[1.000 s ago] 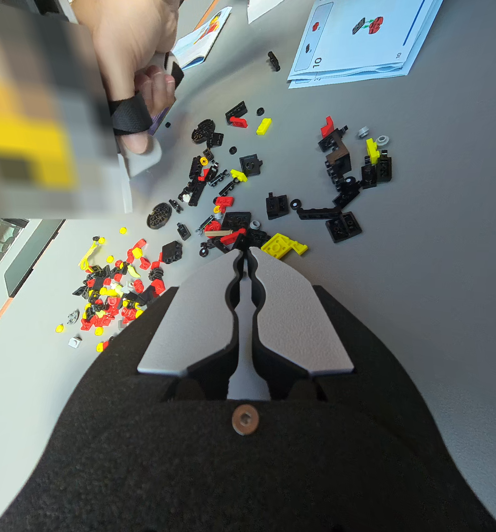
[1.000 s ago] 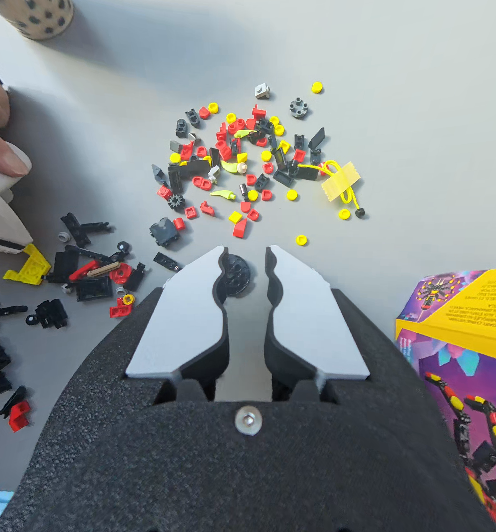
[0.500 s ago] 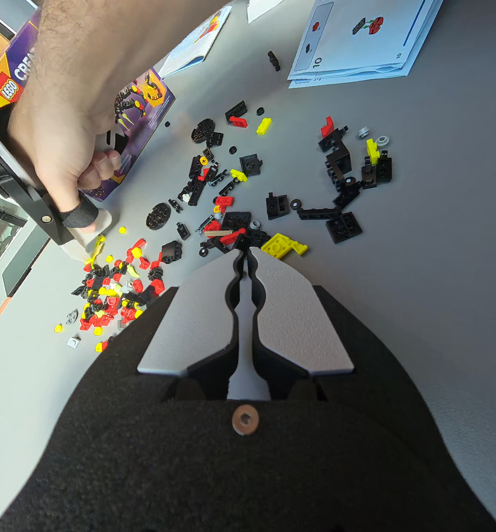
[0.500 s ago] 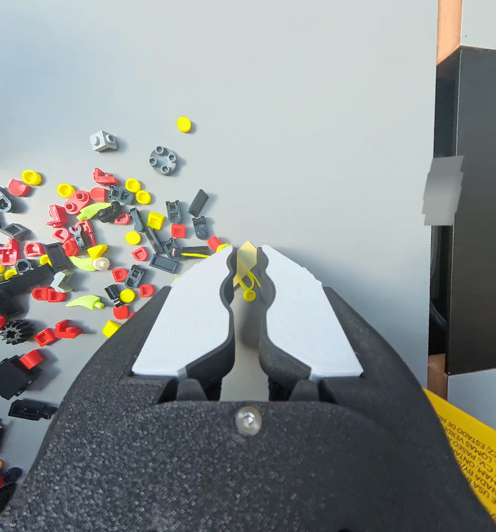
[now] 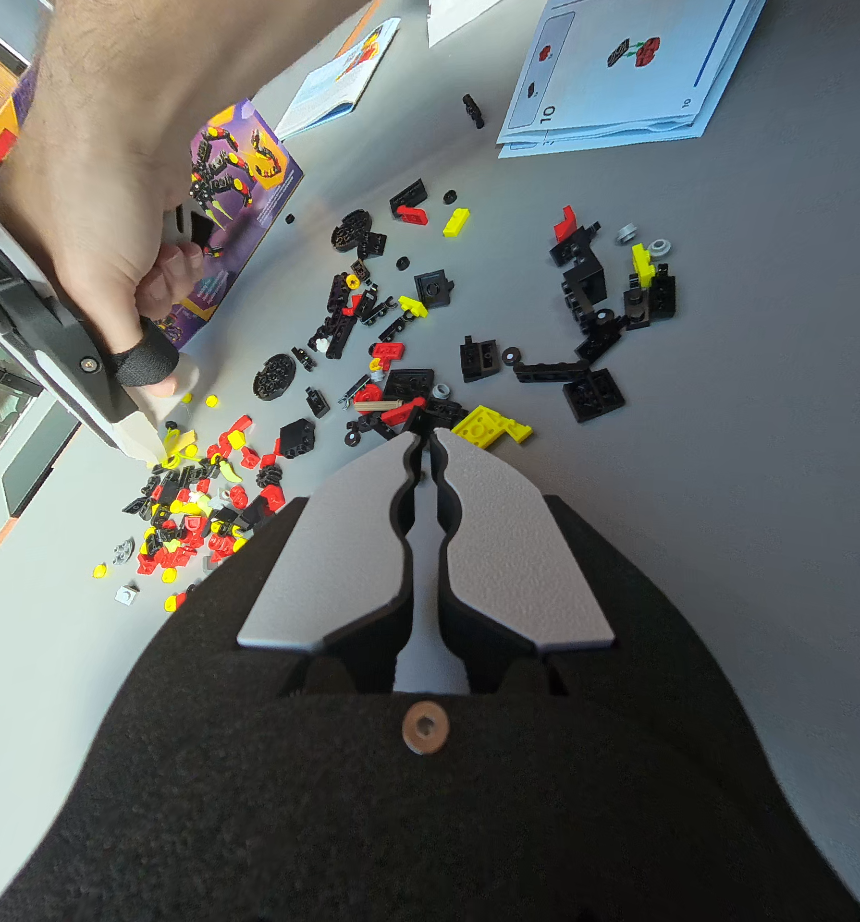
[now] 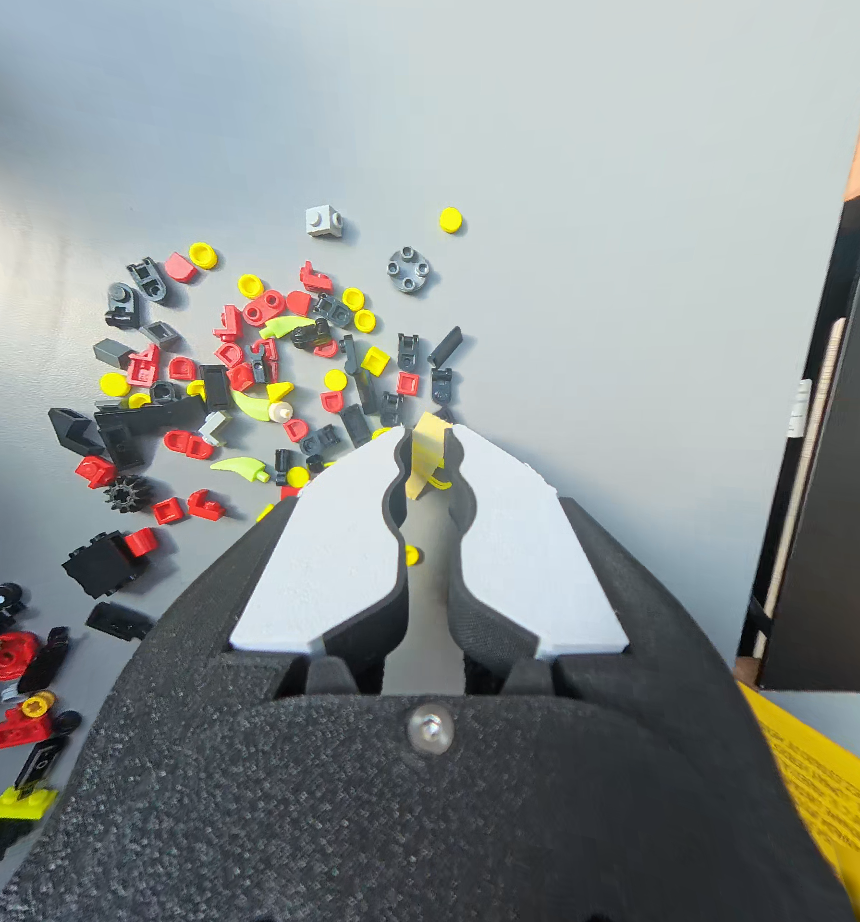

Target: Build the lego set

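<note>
1. Left wrist view: the left claw (image 5: 425,439) has its fingers pressed nearly together with nothing between them, only a thin slit left at the tips. It hovers above the grey counter (image 5: 717,499), just near of a yellow wedge plate (image 5: 490,429) and a scatter of black lego pieces (image 5: 587,319). On the left, a person's hand (image 5: 93,199) holds the right claw (image 5: 156,451), whose tips press down at a yellow string with a paper tag (image 5: 178,444) on the far edge of a pile of small red, yellow and black pieces (image 5: 193,514). The purple lego box (image 5: 248,164) lies beyond the hand, and open instruction booklets (image 5: 632,75) lie at the far right.

2. Right wrist view: the right claw (image 6: 425,439) is closed to a narrow gap and pinches the pale yellow paper tag (image 6: 425,449) of the string between its tips, at the right edge of the small-piece pile (image 6: 268,374). A yellow round stud (image 6: 410,555) lies on the counter (image 6: 568,199) between the fingers. A grey round plate (image 6: 408,269) lies farther off. A black box (image 6: 837,449) stands at the right, and a yellow box face (image 6: 827,798) shows near right.
</note>
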`<action>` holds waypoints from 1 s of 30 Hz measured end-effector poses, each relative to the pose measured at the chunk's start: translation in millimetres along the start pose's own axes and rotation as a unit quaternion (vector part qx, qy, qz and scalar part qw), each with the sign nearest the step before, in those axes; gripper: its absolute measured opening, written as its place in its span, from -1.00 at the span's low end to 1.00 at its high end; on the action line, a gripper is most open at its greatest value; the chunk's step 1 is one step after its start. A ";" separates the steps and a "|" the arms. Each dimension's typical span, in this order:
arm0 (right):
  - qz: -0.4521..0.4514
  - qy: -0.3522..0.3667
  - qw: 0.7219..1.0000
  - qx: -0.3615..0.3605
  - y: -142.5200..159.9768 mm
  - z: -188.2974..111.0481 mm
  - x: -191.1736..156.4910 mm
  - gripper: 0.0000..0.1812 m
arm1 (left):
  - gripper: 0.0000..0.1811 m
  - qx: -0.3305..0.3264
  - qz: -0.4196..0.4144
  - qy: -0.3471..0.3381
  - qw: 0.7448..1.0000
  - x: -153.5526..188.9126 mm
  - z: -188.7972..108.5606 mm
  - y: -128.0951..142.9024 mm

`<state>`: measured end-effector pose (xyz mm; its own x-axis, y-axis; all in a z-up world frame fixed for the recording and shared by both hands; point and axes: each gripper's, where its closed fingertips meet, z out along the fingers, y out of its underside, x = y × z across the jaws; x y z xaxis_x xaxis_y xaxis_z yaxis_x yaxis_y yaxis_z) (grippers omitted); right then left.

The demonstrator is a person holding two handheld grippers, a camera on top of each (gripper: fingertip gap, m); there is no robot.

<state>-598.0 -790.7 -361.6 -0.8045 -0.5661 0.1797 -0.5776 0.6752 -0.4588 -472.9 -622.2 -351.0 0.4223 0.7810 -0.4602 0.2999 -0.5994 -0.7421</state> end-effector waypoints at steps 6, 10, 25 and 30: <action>-0.005 0.040 0.999 -0.026 10.9 -15.7 10.3 -0.79 | -0.97 0.000 0.002 0.001 1.000 0.5 0.0 0.2; 0.030 0.003 0.999 -0.016 18.0 -18.7 3.7 -0.63 | -0.96 0.002 -0.001 0.001 1.000 0.1 -0.4 -0.3; 0.124 -0.064 0.989 0.058 22.9 -46.4 -3.4 -0.58 | -0.96 0.001 0.002 0.001 1.000 0.6 -0.3 -0.3; 0.106 -0.061 0.989 0.085 19.2 -57.6 -10.2 -0.60 | -0.96 0.001 0.003 0.001 1.000 0.6 -0.2 -0.1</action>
<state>-608.9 -744.7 -322.1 -0.8758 -0.4811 -0.0382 -0.3584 0.7014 -0.6161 -472.4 -621.6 -351.1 0.4262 0.7772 -0.4630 0.2961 -0.6035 -0.7404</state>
